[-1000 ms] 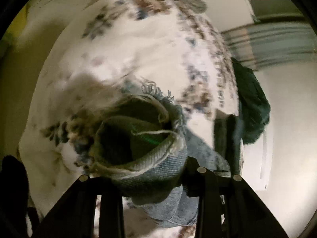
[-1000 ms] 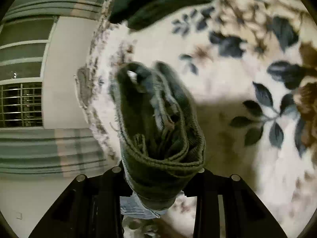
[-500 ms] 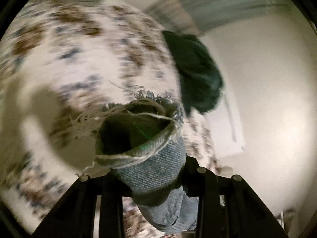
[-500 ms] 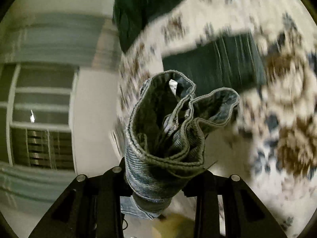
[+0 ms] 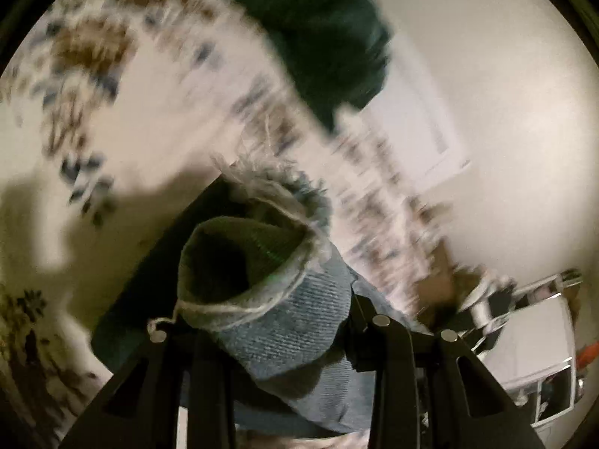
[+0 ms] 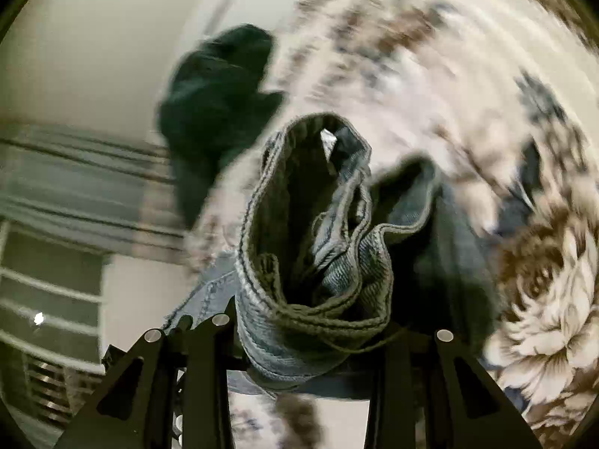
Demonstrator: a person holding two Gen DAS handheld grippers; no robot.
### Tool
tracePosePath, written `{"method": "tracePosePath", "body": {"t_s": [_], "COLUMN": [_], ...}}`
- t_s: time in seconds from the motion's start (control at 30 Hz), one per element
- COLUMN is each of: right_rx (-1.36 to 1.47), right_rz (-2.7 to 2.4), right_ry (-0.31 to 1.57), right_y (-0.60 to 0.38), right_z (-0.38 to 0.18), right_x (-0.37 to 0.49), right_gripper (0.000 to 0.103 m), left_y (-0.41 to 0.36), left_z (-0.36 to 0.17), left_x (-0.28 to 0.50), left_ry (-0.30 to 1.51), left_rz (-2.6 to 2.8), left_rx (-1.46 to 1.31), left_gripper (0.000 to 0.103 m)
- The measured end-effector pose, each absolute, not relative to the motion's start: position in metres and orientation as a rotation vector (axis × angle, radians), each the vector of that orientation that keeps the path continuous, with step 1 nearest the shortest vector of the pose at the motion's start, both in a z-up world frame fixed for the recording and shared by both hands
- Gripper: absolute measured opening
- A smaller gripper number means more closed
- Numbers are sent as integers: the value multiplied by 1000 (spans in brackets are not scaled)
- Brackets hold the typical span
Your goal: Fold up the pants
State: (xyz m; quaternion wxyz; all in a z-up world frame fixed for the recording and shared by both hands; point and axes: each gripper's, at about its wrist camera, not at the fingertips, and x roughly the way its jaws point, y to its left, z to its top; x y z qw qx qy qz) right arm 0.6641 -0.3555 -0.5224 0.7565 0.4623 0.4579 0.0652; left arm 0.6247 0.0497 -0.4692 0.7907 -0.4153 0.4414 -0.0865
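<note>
The pants are blue denim jeans. My left gripper (image 5: 284, 340) is shut on a frayed leg hem of the jeans (image 5: 284, 321), which bulges up between the fingers. My right gripper (image 6: 307, 340) is shut on a bunched, stitched edge of the jeans (image 6: 318, 273). Both ends are held above a white bedspread with a brown and blue flower print (image 5: 123, 119), which also shows in the right wrist view (image 6: 430, 86). The rest of the jeans hangs below, out of sight. Both views are blurred by motion.
A dark green garment (image 5: 322, 45) lies bunched near the bed's edge, also in the right wrist view (image 6: 217, 101). A pale wall (image 5: 486, 93) lies beyond the bed. A striped curtain and window bars (image 6: 75, 205) are at left. White furniture (image 5: 543, 355) stands at lower right.
Both grippers have swung quickly with the jeans still held. The green garment has shifted up and left in the left view and down toward centre in the right view.
</note>
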Motion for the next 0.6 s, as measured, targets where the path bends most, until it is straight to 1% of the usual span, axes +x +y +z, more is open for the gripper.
{"method": "tracePosePath", "body": {"t_s": [0.03, 0.13, 0.23, 0.33, 0.43, 0.47, 0.5, 0.53, 0.57, 0.6], "right_rx": [1022, 1035, 1004, 996, 959, 917, 883, 824, 787, 745], "right_rz": [129, 88, 71, 63, 52, 35, 24, 1, -14, -30], "right_ry": [1009, 1020, 1041, 1067, 1122, 1141, 1156, 1174, 1182, 1191], "right_y": [-355, -356, -352, -351, -348, -345, -343, -339, -335, -332], "right_z": [-537, -562, -564, -568, -556, -550, -549, -541, -535, -529], "right_x": [661, 653, 649, 652, 659, 660, 658, 655, 654, 650], "right_gripper": [36, 36, 36, 38, 46, 54, 57, 60, 64, 73], "left_y": [53, 55, 57, 60, 55, 54, 51, 49, 45, 41], "left_z": [-493, -516, -521, -517, -504, -500, -493, -490, -484, -477], "left_x": [622, 610, 605, 609, 609, 607, 603, 602, 597, 593], "left_ry": [990, 1015, 1016, 1046, 1099, 1119, 1138, 1150, 1165, 1175], "left_rz": [-178, -194, -229, -245, -258, -252, -237, -224, -206, -189], "left_rx": [-898, -883, -868, -861, -809, -774, -710, -667, -608, -540], "left_gripper": [30, 30, 30, 33, 36, 40, 42, 51, 57, 71]}}
